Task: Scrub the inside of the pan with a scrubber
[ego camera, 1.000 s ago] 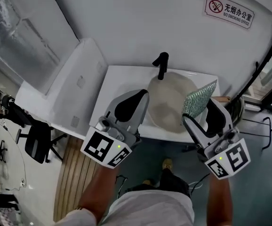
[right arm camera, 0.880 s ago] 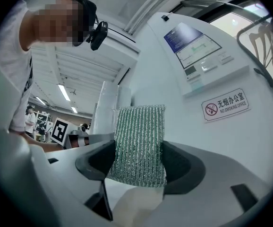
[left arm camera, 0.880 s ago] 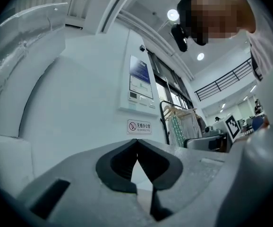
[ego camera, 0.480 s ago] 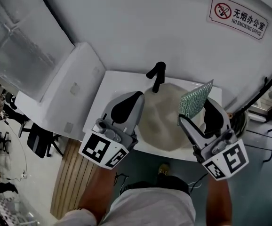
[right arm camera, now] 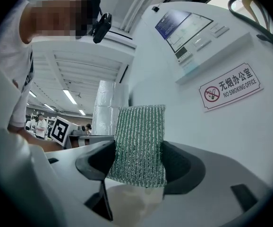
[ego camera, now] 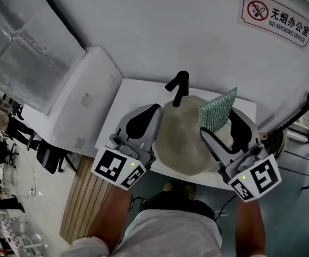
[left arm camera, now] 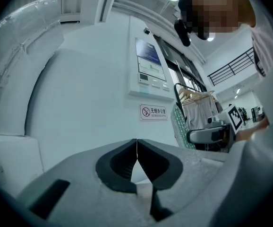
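Note:
In the head view a round beige pan (ego camera: 184,143) lies in the white sink (ego camera: 130,98), below both grippers. My right gripper (ego camera: 221,126) hovers over the pan's right side, shut on a green metallic scrubber (ego camera: 217,110) that stands upright between the jaws. The right gripper view shows the scrubber (right arm camera: 140,141) pinched between the dark pads of that gripper (right arm camera: 139,160). My left gripper (ego camera: 153,108) is over the pan's left edge, and its jaws (left arm camera: 136,155) are shut with nothing between them. Neither gripper touches the pan.
A black faucet (ego camera: 178,87) rises at the back of the sink between the grippers. On the white wall behind hangs a no-smoking sign (ego camera: 276,18). A white cabinet (ego camera: 74,111) adjoins the sink on the left, with wooden floor slats (ego camera: 82,197) below it.
Both grippers have come a little closer over the pan, toward the faucet, while the head view shifted. The scrubber stays in the right gripper. The left jaws stay closed.

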Demonstrator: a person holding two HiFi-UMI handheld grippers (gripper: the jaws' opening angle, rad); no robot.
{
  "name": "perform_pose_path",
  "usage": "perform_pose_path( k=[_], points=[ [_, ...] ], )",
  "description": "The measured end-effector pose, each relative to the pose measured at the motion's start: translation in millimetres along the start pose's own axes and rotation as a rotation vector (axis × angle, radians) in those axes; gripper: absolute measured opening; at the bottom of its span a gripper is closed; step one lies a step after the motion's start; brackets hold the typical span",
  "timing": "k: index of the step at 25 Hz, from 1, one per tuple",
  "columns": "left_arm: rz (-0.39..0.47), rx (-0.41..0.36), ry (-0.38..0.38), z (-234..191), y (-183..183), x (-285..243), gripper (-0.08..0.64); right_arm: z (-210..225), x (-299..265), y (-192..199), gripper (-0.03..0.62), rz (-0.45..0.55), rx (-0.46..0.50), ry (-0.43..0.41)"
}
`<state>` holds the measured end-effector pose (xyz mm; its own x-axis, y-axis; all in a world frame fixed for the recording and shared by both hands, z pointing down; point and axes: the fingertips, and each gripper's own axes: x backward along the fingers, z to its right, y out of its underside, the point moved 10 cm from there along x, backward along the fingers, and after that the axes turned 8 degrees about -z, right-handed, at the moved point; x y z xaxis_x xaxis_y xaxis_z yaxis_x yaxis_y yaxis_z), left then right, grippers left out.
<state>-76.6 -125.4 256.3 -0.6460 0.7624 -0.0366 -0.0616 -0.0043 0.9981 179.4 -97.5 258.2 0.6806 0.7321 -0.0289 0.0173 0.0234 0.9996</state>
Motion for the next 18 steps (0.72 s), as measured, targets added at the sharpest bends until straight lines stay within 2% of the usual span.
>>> perform_pose_path(
  k=[9, 16, 18],
  points=[
    [-0.107, 0.028, -0.038, -22.7, 21.2, -9.6, 0.018, 0.8, -24.5, 11.3, 0.304, -0.059, 0.008, -0.007],
    [-0.251, 0.075, -0.058, -38.9, 51.9, -14.8, 0.021, -0.6, -48.1, 29.1, 0.304, -0.142, -0.003, -0.023],
    [-0.299, 0.090, -0.055, -42.5, 62.5, -16.1, 0.062, -1.6, -55.5, 36.6, 0.304, -0.175, -0.005, -0.026]
  ],
)
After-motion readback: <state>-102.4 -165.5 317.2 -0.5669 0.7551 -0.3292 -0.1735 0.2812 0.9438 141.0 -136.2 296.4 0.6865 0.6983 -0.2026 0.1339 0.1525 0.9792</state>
